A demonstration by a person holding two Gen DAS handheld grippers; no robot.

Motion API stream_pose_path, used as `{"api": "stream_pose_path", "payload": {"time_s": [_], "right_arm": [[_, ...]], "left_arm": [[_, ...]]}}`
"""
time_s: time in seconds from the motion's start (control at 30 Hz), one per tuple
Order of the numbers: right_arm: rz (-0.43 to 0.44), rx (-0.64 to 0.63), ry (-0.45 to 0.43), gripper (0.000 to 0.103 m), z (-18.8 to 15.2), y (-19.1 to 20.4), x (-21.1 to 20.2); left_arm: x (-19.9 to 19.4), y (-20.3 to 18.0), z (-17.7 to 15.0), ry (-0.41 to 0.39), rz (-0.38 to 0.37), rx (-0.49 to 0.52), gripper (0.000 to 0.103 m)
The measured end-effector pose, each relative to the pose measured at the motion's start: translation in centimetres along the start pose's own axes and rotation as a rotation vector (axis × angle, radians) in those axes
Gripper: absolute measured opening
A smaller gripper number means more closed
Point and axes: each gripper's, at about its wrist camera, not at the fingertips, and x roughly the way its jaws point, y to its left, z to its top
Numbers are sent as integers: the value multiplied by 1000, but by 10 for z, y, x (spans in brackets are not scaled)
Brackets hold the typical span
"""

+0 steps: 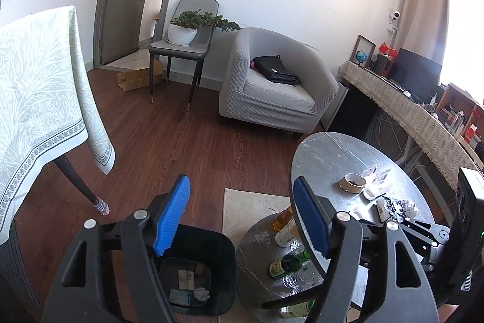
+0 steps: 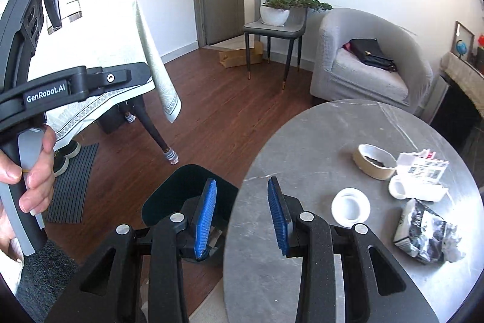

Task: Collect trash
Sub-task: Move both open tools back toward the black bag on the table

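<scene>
My left gripper (image 1: 240,180) stands open above the floor, with nothing between its blue pads. Below it is a black bin (image 1: 225,241) holding paper scraps and a crumpled wad. My right gripper (image 2: 242,180) is open and holds nothing, with one finger over the bin (image 2: 169,186) and the other over the edge of the round grey table (image 2: 302,147). On that table lie a shallow paper cup (image 2: 373,161), a white carton (image 2: 420,174), a white lid (image 2: 351,206) and a crumpled black-and-white wrapper (image 2: 423,235). A hand (image 2: 33,171) grips the left gripper's handle.
A lower round table (image 1: 254,259) beside the bin carries several bottles (image 1: 286,264). A cloth-covered table (image 1: 36,99) with a dark leg (image 1: 78,180) stands at the left. Farther back are a grey armchair (image 1: 281,93) with a black bag and a chair with a potted plant (image 1: 181,32).
</scene>
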Motion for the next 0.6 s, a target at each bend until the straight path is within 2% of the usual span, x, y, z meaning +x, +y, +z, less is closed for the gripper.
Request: {"api": "stream_pose_path", "payload": {"time_s": [0.23,0.43,0.6], "right_arm": [[-86,60,-22,53,-14,-43,-24],[-153,118,-37,60,-29,-79,-44],[-193,162,-35,60,-41,-104,-57]], "left_arm": [[22,-43,-11,41,-33,69,80],[39,-77,-21,83,-73,117,81],[53,-102,-29,113,-115,142,81]]}}
